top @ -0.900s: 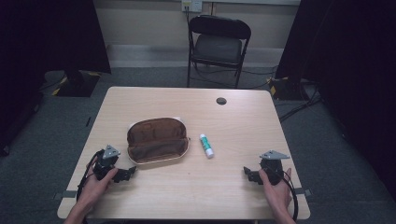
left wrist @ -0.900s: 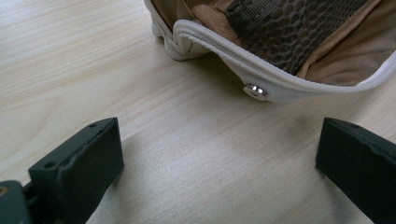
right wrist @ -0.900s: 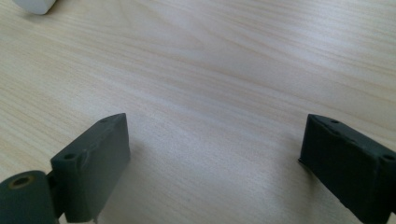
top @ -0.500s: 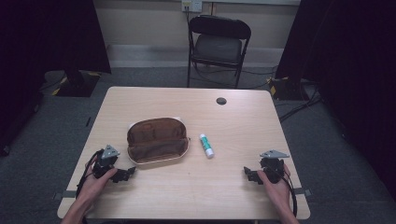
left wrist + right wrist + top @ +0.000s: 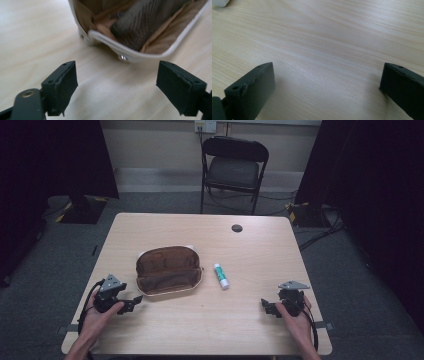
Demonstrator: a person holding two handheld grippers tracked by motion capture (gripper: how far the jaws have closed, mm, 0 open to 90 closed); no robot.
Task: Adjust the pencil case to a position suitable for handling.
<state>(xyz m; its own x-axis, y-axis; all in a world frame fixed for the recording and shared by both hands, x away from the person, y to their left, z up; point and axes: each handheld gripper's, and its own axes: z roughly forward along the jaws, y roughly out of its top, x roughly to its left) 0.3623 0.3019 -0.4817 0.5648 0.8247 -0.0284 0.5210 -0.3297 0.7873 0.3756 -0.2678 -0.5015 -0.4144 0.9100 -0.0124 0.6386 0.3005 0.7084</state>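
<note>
An open brown pouch [image 5: 167,270] with a white rim lies left of the table's middle, its tan lining showing. My left gripper [image 5: 135,301] rests on the table just in front of the pouch's left corner, open, with nothing between its jaws. In the left gripper view the pouch [image 5: 140,30] lies close ahead of the left gripper [image 5: 117,75]. A white glue stick [image 5: 221,275] with a green label lies to the right of the pouch. My right gripper [image 5: 264,304] sits near the front right of the table, open over bare wood [image 5: 328,80].
A small black round disc [image 5: 236,227] sits at the far side of the wooden table [image 5: 210,330]. A black folding chair [image 5: 233,167] stands beyond the table. A white end of the glue stick [image 5: 220,2] peeks in at the right gripper view's top left corner.
</note>
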